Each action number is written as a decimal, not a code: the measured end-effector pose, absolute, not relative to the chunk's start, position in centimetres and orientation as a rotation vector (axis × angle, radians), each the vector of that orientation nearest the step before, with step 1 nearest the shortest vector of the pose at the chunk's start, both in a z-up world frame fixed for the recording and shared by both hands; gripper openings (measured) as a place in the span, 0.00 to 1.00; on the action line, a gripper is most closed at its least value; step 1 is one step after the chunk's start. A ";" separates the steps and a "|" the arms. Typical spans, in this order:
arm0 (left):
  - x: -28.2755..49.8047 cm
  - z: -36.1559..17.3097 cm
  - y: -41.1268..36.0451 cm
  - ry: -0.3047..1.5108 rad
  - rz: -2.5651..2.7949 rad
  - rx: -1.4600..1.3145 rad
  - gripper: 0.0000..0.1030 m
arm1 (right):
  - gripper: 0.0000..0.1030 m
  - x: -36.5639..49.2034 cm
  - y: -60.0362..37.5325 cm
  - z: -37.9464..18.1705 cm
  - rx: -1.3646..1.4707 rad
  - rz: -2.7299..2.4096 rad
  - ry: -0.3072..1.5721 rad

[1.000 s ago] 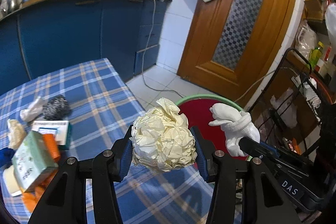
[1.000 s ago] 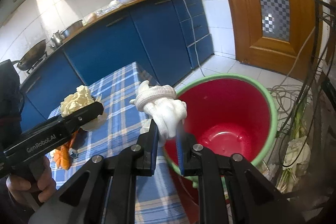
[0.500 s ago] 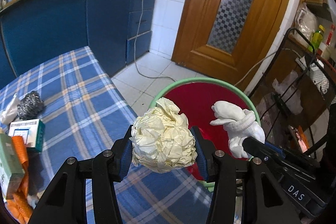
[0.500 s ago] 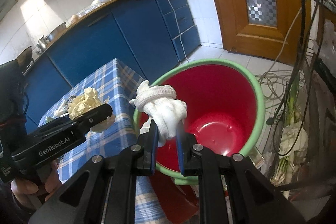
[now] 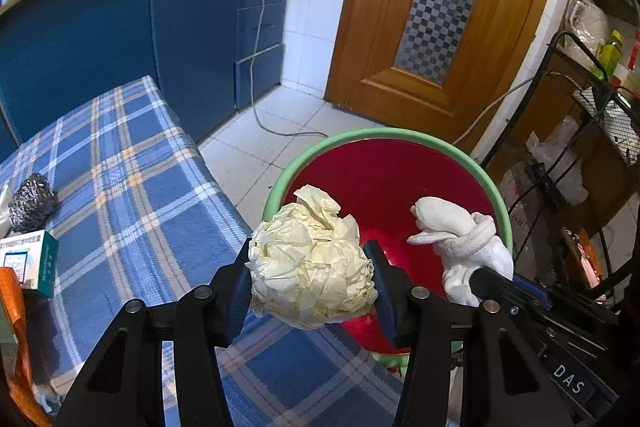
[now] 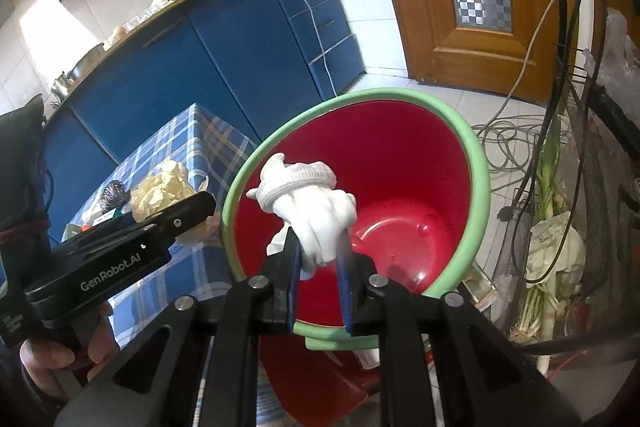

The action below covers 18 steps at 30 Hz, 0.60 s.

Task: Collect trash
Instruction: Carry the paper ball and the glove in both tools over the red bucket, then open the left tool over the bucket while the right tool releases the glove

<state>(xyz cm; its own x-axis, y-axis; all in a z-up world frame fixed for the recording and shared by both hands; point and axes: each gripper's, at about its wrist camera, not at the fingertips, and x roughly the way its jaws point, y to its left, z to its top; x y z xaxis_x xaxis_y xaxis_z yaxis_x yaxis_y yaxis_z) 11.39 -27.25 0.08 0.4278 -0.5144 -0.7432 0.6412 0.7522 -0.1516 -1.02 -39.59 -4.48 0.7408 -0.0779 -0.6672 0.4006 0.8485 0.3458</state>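
My left gripper (image 5: 310, 267) is shut on a crumpled ball of cream paper (image 5: 310, 259) and holds it over the table edge, next to the near rim of the red bin with a green rim (image 5: 384, 135). My right gripper (image 6: 318, 249) is shut on a balled white glove (image 6: 310, 203) and holds it above the bin's opening (image 6: 478, 187). The glove also shows in the left wrist view (image 5: 456, 239), and the paper ball in the right wrist view (image 6: 162, 185). The bin's inside looks bare.
The blue plaid table (image 5: 132, 187) carries a steel scourer (image 5: 30, 197), a small green-white box (image 5: 30, 261) and orange wrapping (image 5: 12, 307) at its left. A black wire rack (image 5: 580, 147) and loose cables (image 6: 516, 135) stand right of the bin. Blue cabinets (image 5: 120, 35) and a wooden door (image 5: 440, 7) lie behind.
Both grippers have moved forward to the bin with their loads held. The glove now hangs over the bin's opening and the paper ball has reached the bin's near rim.
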 end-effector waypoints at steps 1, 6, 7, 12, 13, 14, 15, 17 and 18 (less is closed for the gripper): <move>11.4 0.0 -27.3 0.867 -0.727 0.164 0.53 | 0.19 -1.0 -39.6 -4.5 0.499 -0.276 0.693; 11.2 0.0 -27.8 0.863 -0.732 0.188 0.56 | 0.20 -1.1 -40.0 -4.7 0.507 -0.292 0.697; 11.1 0.0 -27.9 0.861 -0.731 0.195 0.56 | 0.21 -1.1 -40.1 -4.8 0.509 -0.295 0.697; 11.0 0.0 -28.0 0.858 -0.726 0.206 0.61 | 0.24 -1.2 -40.2 -4.7 0.510 -0.308 0.695; 11.0 0.0 -28.0 0.857 -0.727 0.204 0.62 | 0.24 -1.3 -40.2 -4.7 0.512 -0.312 0.694; 11.0 0.0 -28.0 0.857 -0.727 0.205 0.62 | 0.24 -1.3 -40.3 -4.7 0.513 -0.314 0.694; 10.9 0.0 -28.0 0.856 -0.727 0.205 0.62 | 0.24 -1.3 -40.3 -4.7 0.514 -0.318 0.694; 10.9 0.1 -28.0 0.853 -0.729 0.207 0.62 | 0.24 -1.4 -40.4 -4.7 0.517 -0.326 0.693; 10.8 0.2 -28.0 0.850 -0.728 0.207 0.62 | 0.26 -1.5 -40.5 -4.8 0.521 -0.329 0.692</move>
<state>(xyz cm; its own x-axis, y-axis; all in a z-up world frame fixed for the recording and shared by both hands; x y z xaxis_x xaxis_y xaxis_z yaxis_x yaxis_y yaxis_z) 10.82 -27.97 0.20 0.4384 -0.5022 -0.7453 0.6597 0.7431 -0.1127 -1.46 -40.53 -4.75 0.7269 -0.1164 -0.6768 0.4515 0.8236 0.3433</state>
